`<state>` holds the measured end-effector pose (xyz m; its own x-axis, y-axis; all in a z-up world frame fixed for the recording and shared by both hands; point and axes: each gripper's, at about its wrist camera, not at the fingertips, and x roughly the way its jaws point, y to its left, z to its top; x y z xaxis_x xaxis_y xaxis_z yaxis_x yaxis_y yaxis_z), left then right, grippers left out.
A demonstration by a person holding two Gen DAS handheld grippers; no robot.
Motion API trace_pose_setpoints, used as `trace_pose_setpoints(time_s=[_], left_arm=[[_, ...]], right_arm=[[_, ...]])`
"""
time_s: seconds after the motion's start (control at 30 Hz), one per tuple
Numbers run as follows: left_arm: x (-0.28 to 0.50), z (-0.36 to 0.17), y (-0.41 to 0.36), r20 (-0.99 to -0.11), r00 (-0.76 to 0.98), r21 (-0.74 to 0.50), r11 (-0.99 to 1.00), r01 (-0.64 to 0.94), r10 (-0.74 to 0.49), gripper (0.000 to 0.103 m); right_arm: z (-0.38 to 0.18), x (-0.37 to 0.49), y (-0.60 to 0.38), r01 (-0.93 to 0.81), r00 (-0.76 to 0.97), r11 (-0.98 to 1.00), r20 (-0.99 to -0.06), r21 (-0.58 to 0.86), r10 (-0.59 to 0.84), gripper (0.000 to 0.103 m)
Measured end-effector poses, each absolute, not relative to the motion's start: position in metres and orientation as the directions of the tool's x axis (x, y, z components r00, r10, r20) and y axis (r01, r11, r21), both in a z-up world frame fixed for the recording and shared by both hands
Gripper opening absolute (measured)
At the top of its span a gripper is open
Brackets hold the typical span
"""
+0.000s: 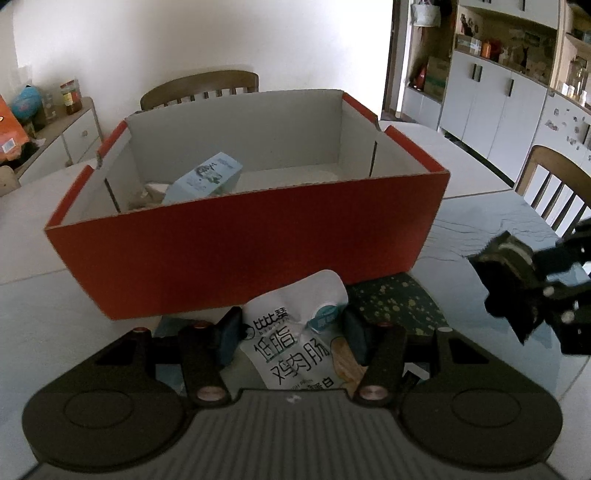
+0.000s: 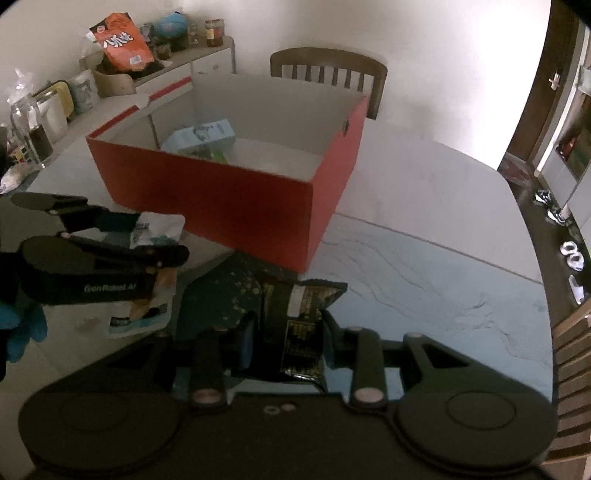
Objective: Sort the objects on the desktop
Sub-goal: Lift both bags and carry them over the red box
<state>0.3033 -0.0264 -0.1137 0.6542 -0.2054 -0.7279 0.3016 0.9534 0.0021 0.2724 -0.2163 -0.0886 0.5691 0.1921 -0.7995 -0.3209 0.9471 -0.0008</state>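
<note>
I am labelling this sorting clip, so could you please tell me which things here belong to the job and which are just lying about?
Job:
- red box
- white snack pouch in left claw
- black packet in right claw
- pale blue carton inside box

Lying about:
- chair
- sideboard jars
- orange bag

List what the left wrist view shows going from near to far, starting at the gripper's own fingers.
Left gripper shut on the white snack pouch → dark speckled mat → red cardboard box holding a pale blue carton → wooden chair → white wall.
</note>
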Motion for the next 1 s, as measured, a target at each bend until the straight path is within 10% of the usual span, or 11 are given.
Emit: trace_pose_setpoints(time_s=[1.0], left_arm=[[0.305,0.001,0.025,-0.668,0.686,0.022,0.914,0.405,-0.288,0.057]], right_arm=[[0.007,0.277,-0.181,-0.323,0.664,0.946,-0.717,-0.018,0.214,0.034]])
